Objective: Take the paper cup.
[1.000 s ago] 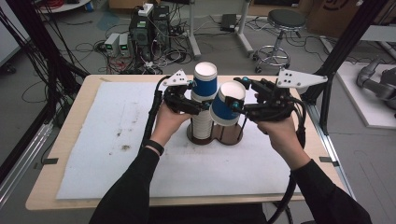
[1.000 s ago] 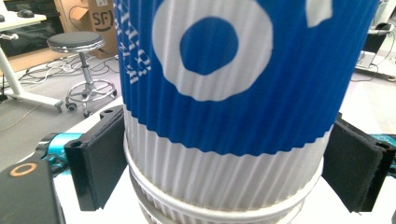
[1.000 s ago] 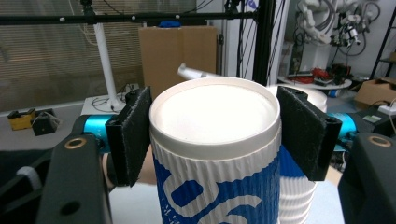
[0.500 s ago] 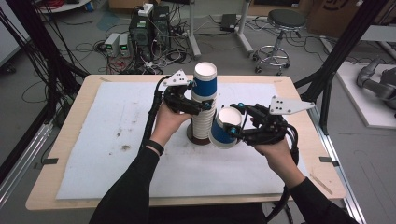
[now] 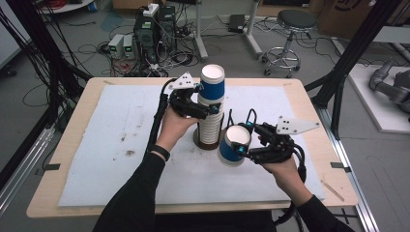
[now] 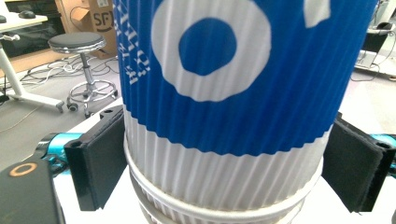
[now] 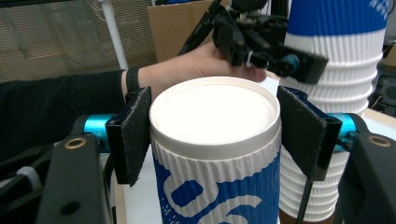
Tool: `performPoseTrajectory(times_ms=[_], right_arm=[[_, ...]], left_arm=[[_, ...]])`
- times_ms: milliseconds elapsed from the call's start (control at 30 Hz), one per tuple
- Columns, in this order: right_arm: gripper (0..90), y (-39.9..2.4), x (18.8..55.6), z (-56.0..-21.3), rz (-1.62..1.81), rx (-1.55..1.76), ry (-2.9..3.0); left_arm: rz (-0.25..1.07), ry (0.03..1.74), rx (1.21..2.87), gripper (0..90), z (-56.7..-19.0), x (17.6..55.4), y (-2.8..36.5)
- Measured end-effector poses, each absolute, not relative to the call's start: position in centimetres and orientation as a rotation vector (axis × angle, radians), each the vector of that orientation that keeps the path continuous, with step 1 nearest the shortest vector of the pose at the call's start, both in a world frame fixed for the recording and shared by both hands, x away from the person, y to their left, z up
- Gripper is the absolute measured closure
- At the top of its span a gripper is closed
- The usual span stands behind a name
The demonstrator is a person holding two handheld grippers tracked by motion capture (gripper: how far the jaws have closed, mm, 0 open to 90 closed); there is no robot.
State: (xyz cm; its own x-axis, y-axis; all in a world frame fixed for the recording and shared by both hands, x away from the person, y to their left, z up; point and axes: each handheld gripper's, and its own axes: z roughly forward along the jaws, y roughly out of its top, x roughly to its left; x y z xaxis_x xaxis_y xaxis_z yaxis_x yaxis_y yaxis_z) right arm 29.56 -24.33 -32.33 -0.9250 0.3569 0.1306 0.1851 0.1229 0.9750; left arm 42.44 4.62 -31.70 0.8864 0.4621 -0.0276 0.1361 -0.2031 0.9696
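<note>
A tall stack of upside-down blue-and-white ribbed paper cups stands on a dark round base at the middle of the white mat. My left gripper is shut on the stack's upper part. In the left gripper view its pads press both sides of the top cup. My right gripper is shut on a single cup, held tilted just right of and in front of the stack. In the right gripper view both pads clamp that single cup near its white bottom disc.
The white mat covers a wooden table and has dark stains at the left. Black frame posts stand at the right. On the floor behind are a stool and electronics boxes.
My right gripper has come down and toward the table's front right with the single cup, away from the stack. The left gripper has stayed on the stack.
</note>
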Motion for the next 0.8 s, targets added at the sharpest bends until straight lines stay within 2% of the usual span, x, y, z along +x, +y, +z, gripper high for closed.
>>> performPoseTrajectory(times_ms=[433,533,800], right_arm=[[30.9,-24.2,29.8,-33.1,1.902,0.565,2.264],[30.9,-24.2,29.8,-33.1,1.902,0.564,2.263],[30.8,-24.5,29.9,-33.0,1.9,0.574,2.256]], left_arm=[[0.313,0.44,1.775,10.9,-31.7,42.4,4.8],[0.314,0.44,1.774,7.4,-31.7,42.4,4.9],[0.324,0.444,1.777,7.1,-31.5,42.0,6.1]])
